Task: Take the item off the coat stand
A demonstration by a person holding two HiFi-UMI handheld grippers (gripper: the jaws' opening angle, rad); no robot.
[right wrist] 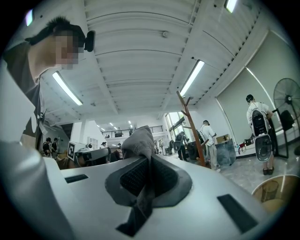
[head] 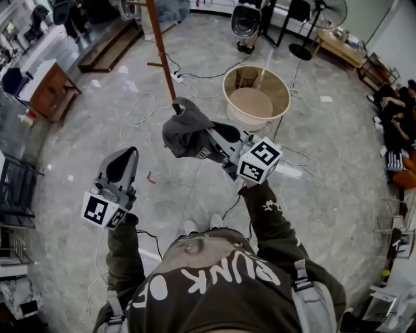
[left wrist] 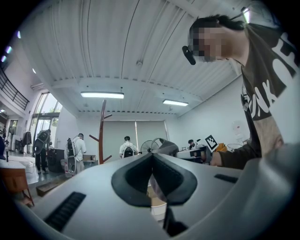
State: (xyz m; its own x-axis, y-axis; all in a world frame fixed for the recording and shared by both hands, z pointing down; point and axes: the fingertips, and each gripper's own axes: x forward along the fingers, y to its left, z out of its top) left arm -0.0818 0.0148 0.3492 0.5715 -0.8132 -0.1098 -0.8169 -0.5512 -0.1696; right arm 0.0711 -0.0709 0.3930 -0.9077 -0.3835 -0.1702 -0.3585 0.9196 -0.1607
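Observation:
A dark grey hat [head: 185, 133] hangs free in front of me, clear of the brown wooden coat stand [head: 159, 45], whose pole rises beyond it. My right gripper [head: 207, 140] is shut on the hat. In the right gripper view grey cloth [right wrist: 138, 140] is pinched between the dark pads [right wrist: 126, 180] and bunches above them, with the coat stand [right wrist: 192, 126] farther off at the right. My left gripper [head: 127, 153] is held lower left, away from the hat. Its jaws meet at the tip [left wrist: 152, 157] with nothing between them. The coat stand [left wrist: 101, 131] shows far off in that view.
A round beige tub [head: 257, 97] stands on the marble floor beyond my right gripper. Cables [head: 140, 110] trail across the floor. A wooden desk [head: 49, 88] is at the left, a standing fan [head: 325, 13] at the back right, and seated people [head: 396, 123] at the right edge.

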